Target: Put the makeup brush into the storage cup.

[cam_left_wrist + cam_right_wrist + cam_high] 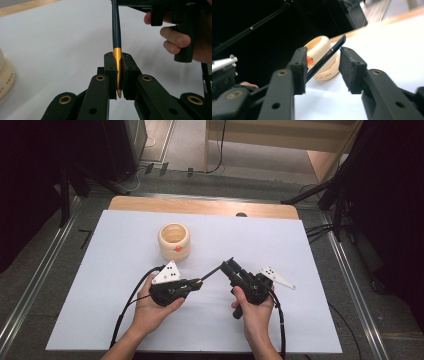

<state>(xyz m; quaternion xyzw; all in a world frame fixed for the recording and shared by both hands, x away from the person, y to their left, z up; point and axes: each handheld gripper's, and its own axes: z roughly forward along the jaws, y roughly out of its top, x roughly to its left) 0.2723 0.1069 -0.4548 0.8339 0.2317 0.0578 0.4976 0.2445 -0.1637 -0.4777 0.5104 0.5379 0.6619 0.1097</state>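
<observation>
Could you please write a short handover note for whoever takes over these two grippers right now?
Left gripper: jaws shut on the gold end of the dark pencil.
Right gripper: jaws open; the pencil's other end passes between them, close to one pad, with a clear gap to the other.
The pencil spans the two grippers above the white table cover. The cream holder stands upright further back, apart from both.
Done: the pencil looks handed over to the left gripper.
Left: probably draw the right gripper away and carry the pencil to the holder.
</observation>
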